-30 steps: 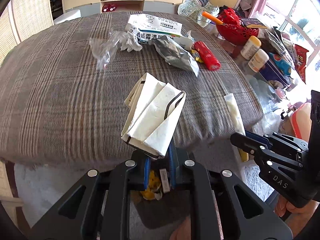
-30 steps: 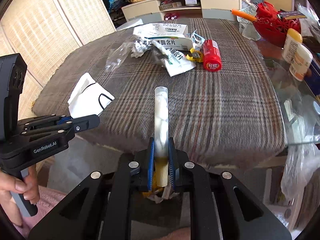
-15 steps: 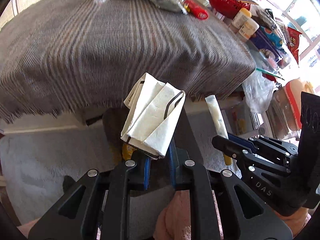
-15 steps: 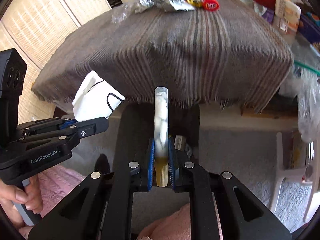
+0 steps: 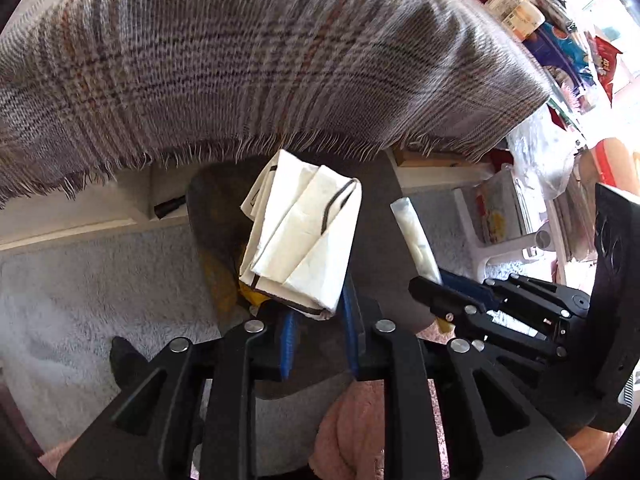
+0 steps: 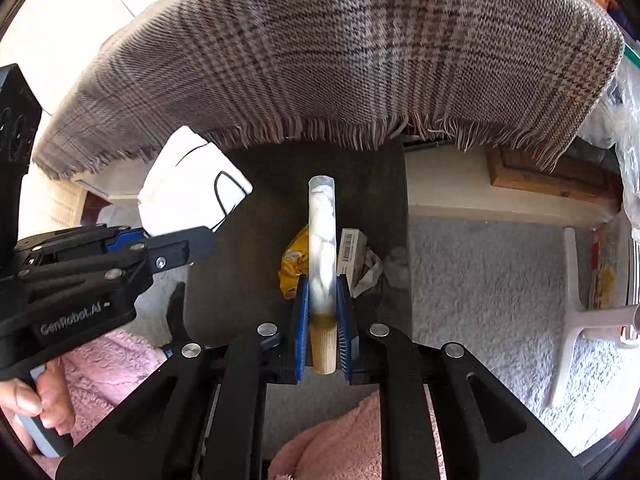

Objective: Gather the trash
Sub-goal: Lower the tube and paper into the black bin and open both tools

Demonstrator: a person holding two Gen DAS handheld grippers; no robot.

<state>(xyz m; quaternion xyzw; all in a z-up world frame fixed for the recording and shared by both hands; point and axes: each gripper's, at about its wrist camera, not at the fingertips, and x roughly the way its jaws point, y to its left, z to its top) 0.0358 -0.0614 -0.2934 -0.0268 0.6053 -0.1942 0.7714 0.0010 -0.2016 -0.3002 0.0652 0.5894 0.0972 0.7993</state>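
My left gripper (image 5: 318, 320) holds a folded white paper (image 5: 304, 240) with a black cord by its lower end. Its jaws are opening, and the paper still sits between the pads. In the right wrist view this left gripper (image 6: 180, 248) and the paper (image 6: 188, 188) are at the left. My right gripper (image 6: 323, 292) pinches a clear plastic sleeve (image 6: 322, 232) with white filling and a tan end; its jaws are opening too. Both hang over a dark bin (image 6: 248, 184) below the table edge. A yellow wrapper (image 6: 294, 264) and a barcoded box (image 6: 352, 248) lie inside it.
The plaid tablecloth's fringe (image 6: 360, 60) overhangs the bin's far side. Grey carpet (image 6: 480, 280) surrounds the bin, with a white plastic stool leg (image 6: 576, 320) to the right. A hand (image 6: 24, 404) grips the left handle. Bottles and packets (image 5: 516, 4) crowd the table's right end.
Both grippers have sunk from above the tabletop to below its edge, over the bin. The paper and the sleeve have stayed between their jaws.
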